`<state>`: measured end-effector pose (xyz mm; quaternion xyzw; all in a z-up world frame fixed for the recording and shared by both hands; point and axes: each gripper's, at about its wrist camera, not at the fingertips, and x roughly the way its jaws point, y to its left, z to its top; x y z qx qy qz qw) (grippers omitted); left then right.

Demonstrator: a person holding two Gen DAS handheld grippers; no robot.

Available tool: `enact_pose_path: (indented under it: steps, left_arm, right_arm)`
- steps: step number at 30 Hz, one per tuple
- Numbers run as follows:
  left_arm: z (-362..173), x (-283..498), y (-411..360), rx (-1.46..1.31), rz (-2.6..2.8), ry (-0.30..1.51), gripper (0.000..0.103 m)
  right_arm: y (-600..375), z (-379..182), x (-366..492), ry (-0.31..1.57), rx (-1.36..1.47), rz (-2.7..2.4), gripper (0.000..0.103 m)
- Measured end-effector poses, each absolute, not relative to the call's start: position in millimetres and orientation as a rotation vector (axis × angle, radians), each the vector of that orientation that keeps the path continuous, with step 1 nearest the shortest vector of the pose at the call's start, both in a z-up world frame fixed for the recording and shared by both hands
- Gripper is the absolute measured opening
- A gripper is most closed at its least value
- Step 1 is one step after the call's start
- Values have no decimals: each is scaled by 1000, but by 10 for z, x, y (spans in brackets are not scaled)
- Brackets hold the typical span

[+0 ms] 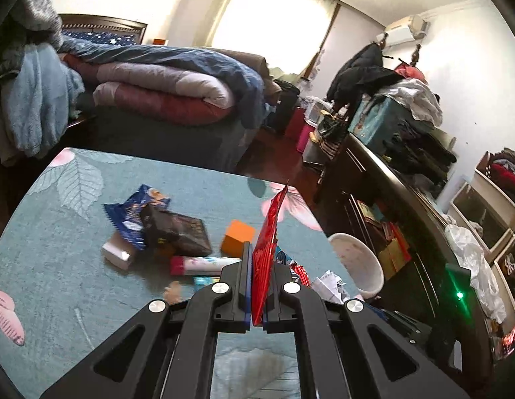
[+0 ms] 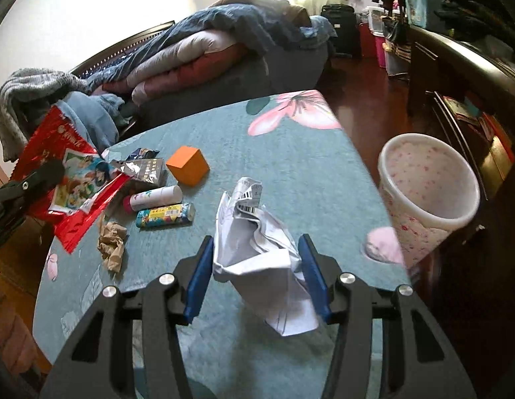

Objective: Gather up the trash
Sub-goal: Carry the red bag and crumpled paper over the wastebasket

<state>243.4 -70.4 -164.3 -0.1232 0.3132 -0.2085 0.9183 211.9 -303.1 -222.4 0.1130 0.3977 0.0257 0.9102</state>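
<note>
Red wrapper (image 1: 265, 249) pinched edge-on between left tongs (image 1: 257, 286)

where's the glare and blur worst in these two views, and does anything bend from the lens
Left wrist view: the window is blown out white, and the dresser edge bows from fisheye distortion; the red wrapper in the left gripper stays sharp. Right wrist view: the wall at top left washes out, and the pink bin is smeared by blur along its lower left side.
</note>
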Motion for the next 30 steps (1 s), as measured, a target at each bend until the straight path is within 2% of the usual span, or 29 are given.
enact_pose_path:
  steps: [30]
  left_arm:
    - [-1370, 2351, -2397, -63, -675, 628, 4]
  right_arm:
    - [-4404, -2048, 1462, 690, 345, -170, 53]
